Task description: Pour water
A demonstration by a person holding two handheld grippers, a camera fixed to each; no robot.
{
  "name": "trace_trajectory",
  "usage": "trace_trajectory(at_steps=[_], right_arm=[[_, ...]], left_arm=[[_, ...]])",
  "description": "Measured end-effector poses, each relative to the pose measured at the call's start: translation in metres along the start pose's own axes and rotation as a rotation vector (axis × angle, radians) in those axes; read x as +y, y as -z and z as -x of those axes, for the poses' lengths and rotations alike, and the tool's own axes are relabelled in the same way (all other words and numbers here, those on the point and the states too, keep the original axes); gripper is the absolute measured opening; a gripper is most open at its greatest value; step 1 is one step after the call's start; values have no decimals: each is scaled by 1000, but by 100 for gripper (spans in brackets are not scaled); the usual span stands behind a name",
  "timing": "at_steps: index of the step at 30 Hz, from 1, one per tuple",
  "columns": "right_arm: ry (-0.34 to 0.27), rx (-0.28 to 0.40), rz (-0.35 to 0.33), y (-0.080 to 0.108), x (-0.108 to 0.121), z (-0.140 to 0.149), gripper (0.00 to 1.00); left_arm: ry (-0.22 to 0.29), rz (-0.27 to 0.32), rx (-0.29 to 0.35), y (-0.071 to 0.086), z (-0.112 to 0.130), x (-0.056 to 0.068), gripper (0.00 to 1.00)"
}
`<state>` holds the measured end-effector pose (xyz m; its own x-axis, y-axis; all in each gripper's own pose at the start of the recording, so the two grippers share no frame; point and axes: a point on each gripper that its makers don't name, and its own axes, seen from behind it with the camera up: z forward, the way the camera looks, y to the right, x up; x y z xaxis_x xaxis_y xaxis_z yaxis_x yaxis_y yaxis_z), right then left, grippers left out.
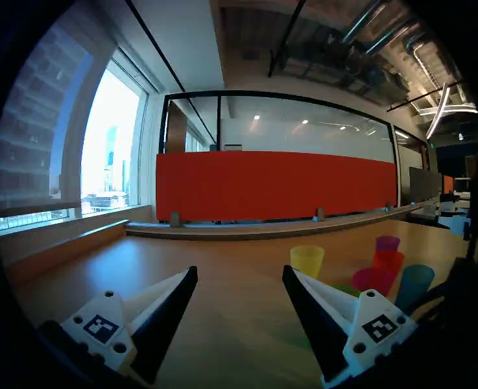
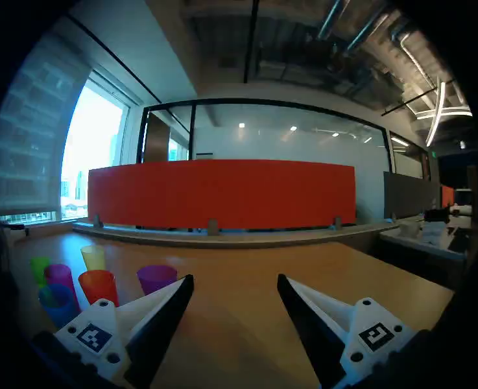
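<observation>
Left gripper (image 1: 239, 268), bottom of frame: two wedge fingers (image 1: 164, 311), white outer shells, black inner faces, tapering to sharp tips. Square black-and-white fiducial tag (image 1: 101, 327) on each shell, small dark screw holes (image 1: 120, 348) around it. Right gripper (image 2: 235, 277), bottom of frame: same build, white shells, black inner wedges, one fiducial tag (image 2: 93, 338) per finger, screw holes (image 2: 113, 357) beside each. Dark housing behind the shells, lower corners.

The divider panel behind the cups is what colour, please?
The divider panel is red-orange; right gripper view shows it best.

no legible words or numbers; coded square markers (image 1: 101, 327) on left hand-held gripper (image 1: 239, 268), right hand-held gripper (image 2: 234, 277)
</observation>
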<state>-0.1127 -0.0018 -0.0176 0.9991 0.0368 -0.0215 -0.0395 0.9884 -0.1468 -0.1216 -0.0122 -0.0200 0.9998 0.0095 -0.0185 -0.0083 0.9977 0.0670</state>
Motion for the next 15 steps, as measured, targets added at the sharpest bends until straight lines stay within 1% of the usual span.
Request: trace_trajectory(at_steps=[15], right_arm=[[-1,0,0,0,0,1,100]], left_arm=[[1,-5,0,-1,-1,0,98]])
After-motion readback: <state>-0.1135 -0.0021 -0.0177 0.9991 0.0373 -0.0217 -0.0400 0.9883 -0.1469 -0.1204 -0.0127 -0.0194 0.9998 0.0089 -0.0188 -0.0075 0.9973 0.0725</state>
